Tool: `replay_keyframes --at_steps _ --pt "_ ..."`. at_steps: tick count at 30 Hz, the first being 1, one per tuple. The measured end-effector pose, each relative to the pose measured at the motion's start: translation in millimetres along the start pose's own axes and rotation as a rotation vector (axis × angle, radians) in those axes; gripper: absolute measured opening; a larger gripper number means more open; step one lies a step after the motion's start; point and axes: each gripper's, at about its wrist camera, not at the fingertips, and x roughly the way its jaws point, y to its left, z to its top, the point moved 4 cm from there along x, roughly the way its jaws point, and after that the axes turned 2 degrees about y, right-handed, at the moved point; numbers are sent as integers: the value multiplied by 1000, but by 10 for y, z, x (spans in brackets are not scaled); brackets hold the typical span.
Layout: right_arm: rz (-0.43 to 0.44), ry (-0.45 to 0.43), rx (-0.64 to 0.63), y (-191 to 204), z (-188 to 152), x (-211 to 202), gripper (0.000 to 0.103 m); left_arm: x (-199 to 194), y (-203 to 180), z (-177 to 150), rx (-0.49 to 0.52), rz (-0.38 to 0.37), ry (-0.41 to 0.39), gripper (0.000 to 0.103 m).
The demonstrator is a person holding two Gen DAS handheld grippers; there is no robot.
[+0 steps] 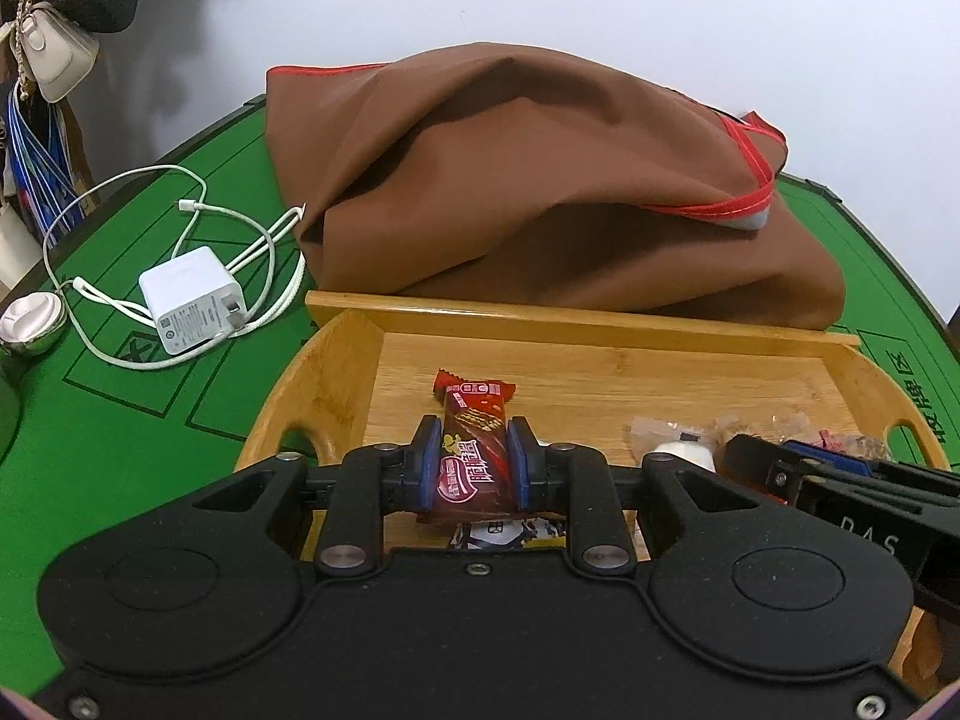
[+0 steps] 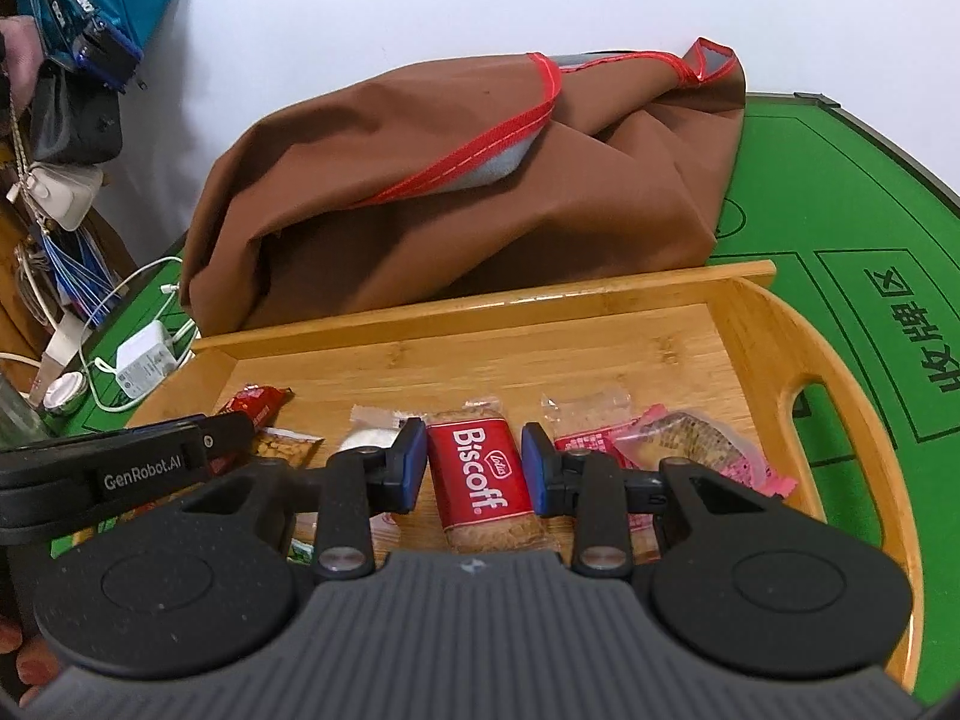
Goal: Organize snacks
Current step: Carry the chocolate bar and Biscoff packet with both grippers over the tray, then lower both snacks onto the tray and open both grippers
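Left wrist view: left claw (image 1: 469, 463) clenched on wafer bar (image 1: 474, 450), over wooden tray (image 1: 600, 324), left half. Right wrist view: right claw (image 2: 474, 463) grasping Biscoff pack (image 2: 487, 483), mid-tray, toward near edge.

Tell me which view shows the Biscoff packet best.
The right wrist view: the Biscoff packet lies lengthwise between the right gripper fingers, its label readable. The left wrist view shows none of it.
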Motion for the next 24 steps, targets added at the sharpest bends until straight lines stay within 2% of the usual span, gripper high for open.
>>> replay_keyframes --at_steps 12,17,19,22,24 --pt "-22 0 -29 26 -10 30 39 10 9 -6 -6 -2 -4 22" --pt "-20 -2 -36 44 -5 12 43 -11 14 -6 -4 6 -7 24" --pt "-14 -3 -39 46 -3 -4 43 -30 10 -7 5 15 -9 38" --pt "-13 -5 -39 39 -4 -45 45 -76 12 -12 18 31 -19 44" --pt "-14 -9 -42 37 -10 -91 51 -122 21 -18 14 23 -21 53"
